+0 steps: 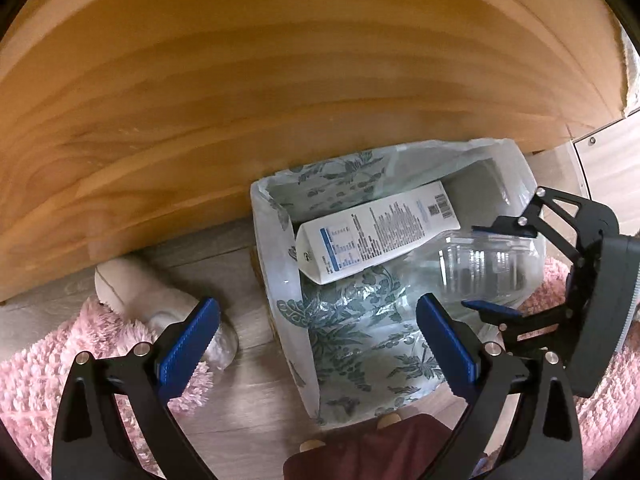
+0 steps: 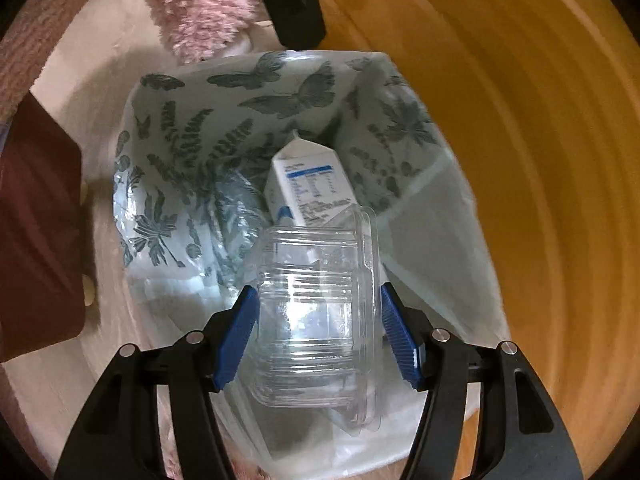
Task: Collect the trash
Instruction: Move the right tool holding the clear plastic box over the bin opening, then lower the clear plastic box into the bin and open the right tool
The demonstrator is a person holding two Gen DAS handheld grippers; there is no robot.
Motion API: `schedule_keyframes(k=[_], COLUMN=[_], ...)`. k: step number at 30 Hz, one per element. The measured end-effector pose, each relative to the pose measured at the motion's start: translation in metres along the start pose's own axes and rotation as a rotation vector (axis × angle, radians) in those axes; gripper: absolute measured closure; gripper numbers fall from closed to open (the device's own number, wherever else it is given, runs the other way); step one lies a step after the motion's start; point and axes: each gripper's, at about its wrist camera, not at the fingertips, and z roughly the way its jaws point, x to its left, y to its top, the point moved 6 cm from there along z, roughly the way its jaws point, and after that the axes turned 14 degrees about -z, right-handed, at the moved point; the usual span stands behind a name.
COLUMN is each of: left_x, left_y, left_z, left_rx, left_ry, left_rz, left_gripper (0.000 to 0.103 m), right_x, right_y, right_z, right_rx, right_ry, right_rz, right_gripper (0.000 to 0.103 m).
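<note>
**Right fingers clamped on clear container above the bag; left fingers apart and empty**

The right gripper [image 2: 320,332] has its blue fingers [image 2: 240,332] pressed against the two sides of a clear plastic clamshell container [image 2: 316,304], so I record it as clamped. The hold sits across the ribbed body, with the hinged rim off to the right. I judge that grip is chosen because the flat sides give the pads purchase where the flimsy rim would not.

The left gripper [image 1: 316,356] has its fingers [image 1: 188,344] wide apart with nothing between them. It hangs above the near-left edge of the bag, and I judge it is kept there as a standby, clear of the drop path.

The container is directly above the mouth of the open trash bag [image 1: 280,280], a thin liner printed with green ferns and butterflies. The bag stands on the floor against a wooden panel [image 1: 240,80], which I judge helps it stay upright and open. A white milk carton [image 1: 372,236] already lies inside, tilted toward the far side.

A pink shaggy rug [image 1: 40,380] lies to the left, with a pale fluffy object [image 1: 132,288] beside it; I cannot tell what it is.

My judgement: the container is positioned for release into the bag. The risk is it snagging on the bag's thin edge.
</note>
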Motion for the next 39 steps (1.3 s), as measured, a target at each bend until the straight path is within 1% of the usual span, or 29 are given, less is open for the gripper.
schedule_keyframes(k=[3, 9, 12, 14, 17, 21, 22, 23, 26, 34, 39], left_x=[-0.001, -0.001, -0.001, -0.002, -0.004, -0.004, -0.004, -0.004, -0.003, -0.005, -0.004], left_y=[0.0, 0.0, 0.001, 0.001, 0.0, -0.001, -0.002, -0.002, -0.002, -0.001, 0.001], left_z=[0.004, 0.011, 0.012, 0.013, 0.014, 0.015, 0.015, 0.015, 0.015, 0.013, 0.011], left_rx=[0.016, 0.047, 0.055, 0.061, 0.066, 0.068, 0.068, 0.067, 0.065, 0.062, 0.059], left_ry=[-0.006, -0.009, -0.012, -0.013, -0.018, -0.018, -0.018, -0.018, -0.019, -0.028, -0.032], left_rz=[-0.008, -0.017, -0.016, -0.015, -0.011, -0.007, -0.008, -0.01, -0.017, -0.013, -0.017], left_gripper=[0.008, 0.008, 0.008, 0.008, 0.008, 0.008, 0.008, 0.008, 0.008, 0.008, 0.008], right_x=[0.003, 0.011, 0.014, 0.014, 0.009, -0.001, -0.001, 0.0, 0.002, 0.007, 0.008], right_y=[-0.002, -0.011, -0.013, -0.016, -0.023, -0.028, -0.029, -0.03, -0.031, -0.042, -0.042], right_z=[0.011, 0.035, 0.042, 0.047, 0.053, 0.053, 0.053, 0.053, 0.054, 0.077, 0.086], right_rx=[-0.001, 0.031, 0.037, 0.07, 0.118, 0.137, 0.144, 0.152, 0.173, 0.27, 0.308], right_ry=[0.02, 0.086, 0.147, 0.179, 0.224, 0.256, 0.261, 0.265, 0.26, 0.318, 0.327], right_rz=[-0.051, -0.078, -0.037, -0.011, 0.047, 0.111, 0.107, 0.098, 0.082, 0.112, 0.111], right_gripper=[0.042, 0.041, 0.04, 0.037, 0.037, 0.037, 0.037, 0.04, 0.041, 0.042, 0.042])
